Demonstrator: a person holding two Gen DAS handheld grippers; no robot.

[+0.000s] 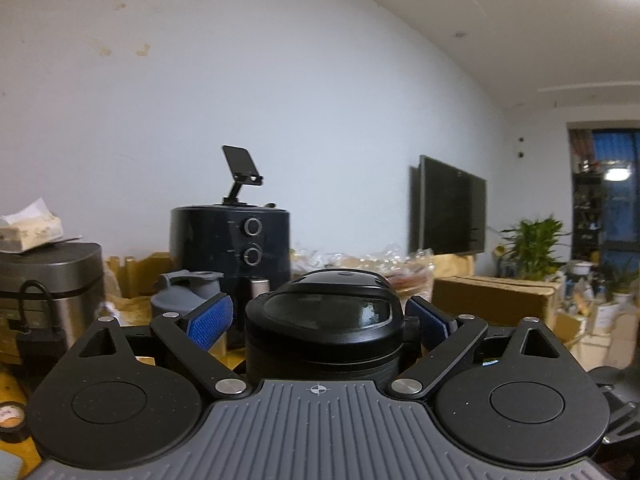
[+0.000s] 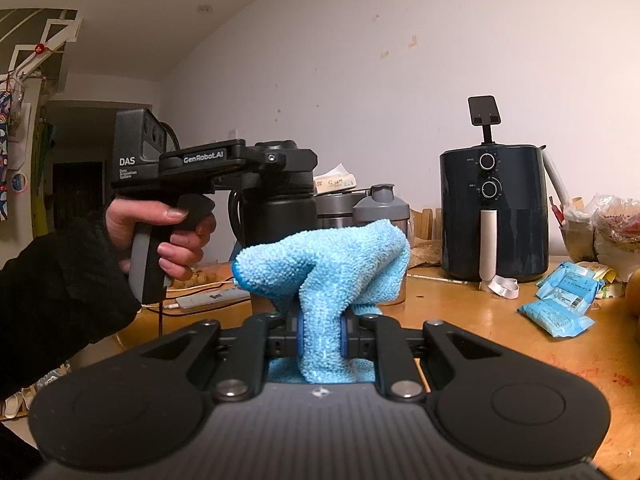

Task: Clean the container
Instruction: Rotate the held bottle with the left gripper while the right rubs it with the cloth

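Container [image 1: 324, 320]: black cylindrical bottle, glossy domed lid, ribbed matte body, standing between left gripper [image 1: 320, 320] blue textured pads [image 1: 212, 320]; jaws wide, pads apart from lid at 9 and 3 o'clock. Right gripper [image 2: 320, 336]: jaws narrow, pinching fluffy light-blue microfibre cloth [image 2: 328, 276]; container [image 2: 280, 208] beyond at 11 o'clock. Wooden table [image 2: 480, 320] underneath.

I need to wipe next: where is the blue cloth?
In the right wrist view the blue cloth is pinched in the right gripper, low centre, in front of the black container.
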